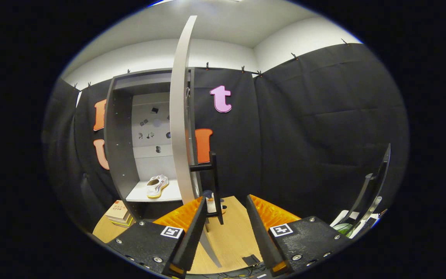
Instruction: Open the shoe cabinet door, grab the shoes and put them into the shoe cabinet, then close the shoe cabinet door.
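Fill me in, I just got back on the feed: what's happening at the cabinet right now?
The shoe cabinet stands open, its door swung out edge-on toward the camera. A white shoe already sits on the cabinet's shelf. The hand-held claw is open, with the door's dark handle just ahead, between its fingers but not gripped. It looks lined up to take the handle and close the door.

Your hand-held gripper (226,232) fingers spread, door handle (214,186) just ahead btwn them; cabinet door (179,116) ajar, shoe (156,186) on shelf (145,195) inside.
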A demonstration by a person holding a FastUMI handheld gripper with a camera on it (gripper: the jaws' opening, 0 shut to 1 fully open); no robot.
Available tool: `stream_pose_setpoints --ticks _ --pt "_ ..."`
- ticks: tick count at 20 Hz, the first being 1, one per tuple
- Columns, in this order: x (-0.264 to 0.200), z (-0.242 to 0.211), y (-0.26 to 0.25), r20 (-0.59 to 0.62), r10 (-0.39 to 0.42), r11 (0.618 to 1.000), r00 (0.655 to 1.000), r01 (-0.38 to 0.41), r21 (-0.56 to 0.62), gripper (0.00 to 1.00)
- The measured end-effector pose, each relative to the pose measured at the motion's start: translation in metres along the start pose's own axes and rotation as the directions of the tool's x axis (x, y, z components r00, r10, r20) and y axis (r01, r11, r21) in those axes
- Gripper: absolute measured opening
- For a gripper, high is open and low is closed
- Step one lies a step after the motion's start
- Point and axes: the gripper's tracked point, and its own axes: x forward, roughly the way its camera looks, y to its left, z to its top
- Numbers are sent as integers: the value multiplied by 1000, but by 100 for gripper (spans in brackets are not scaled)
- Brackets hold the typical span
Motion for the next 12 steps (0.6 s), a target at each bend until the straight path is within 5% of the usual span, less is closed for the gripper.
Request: stream_pose_setpoints --ticks 12 --pt "-6 -3 81 7 242 970 970 -242 -20 67"
